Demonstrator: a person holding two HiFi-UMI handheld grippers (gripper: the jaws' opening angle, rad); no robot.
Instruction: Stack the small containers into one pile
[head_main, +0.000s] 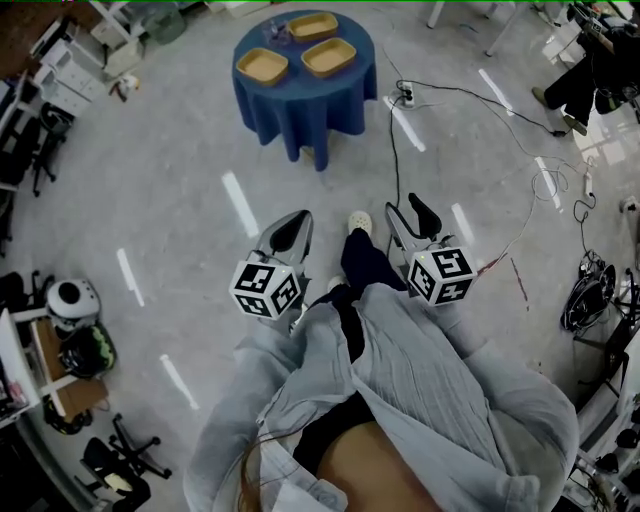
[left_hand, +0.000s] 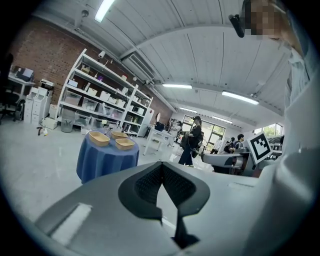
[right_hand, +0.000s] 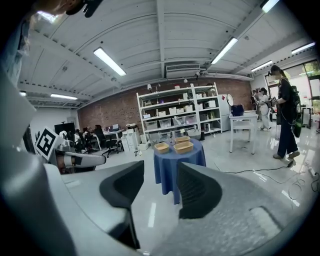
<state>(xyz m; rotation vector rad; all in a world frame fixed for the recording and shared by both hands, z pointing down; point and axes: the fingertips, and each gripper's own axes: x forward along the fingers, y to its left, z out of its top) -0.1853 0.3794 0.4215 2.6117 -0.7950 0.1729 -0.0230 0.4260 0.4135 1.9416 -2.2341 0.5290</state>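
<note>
Three shallow tan containers (head_main: 262, 66) (head_main: 313, 26) (head_main: 329, 57) lie apart on a round table with a blue cloth (head_main: 300, 100), a few steps ahead of me. Both grippers hang over the floor, well short of the table. My left gripper (head_main: 298, 220) is shut, its dark pads meeting with nothing between them (left_hand: 162, 167). My right gripper (head_main: 408, 210) is open, and between its jaws (right_hand: 161, 166) I see only the floor and the far table. The containers (left_hand: 99, 138) (right_hand: 183, 147) look small in both gripper views.
Black cables and a power strip (head_main: 405, 97) run over the floor right of the table. A small dark item (head_main: 277, 33) stands on the cloth. Shelving (right_hand: 175, 112), a white table (right_hand: 243, 122), desks, office chairs (head_main: 125, 455) and people (right_hand: 286, 115) ring the room.
</note>
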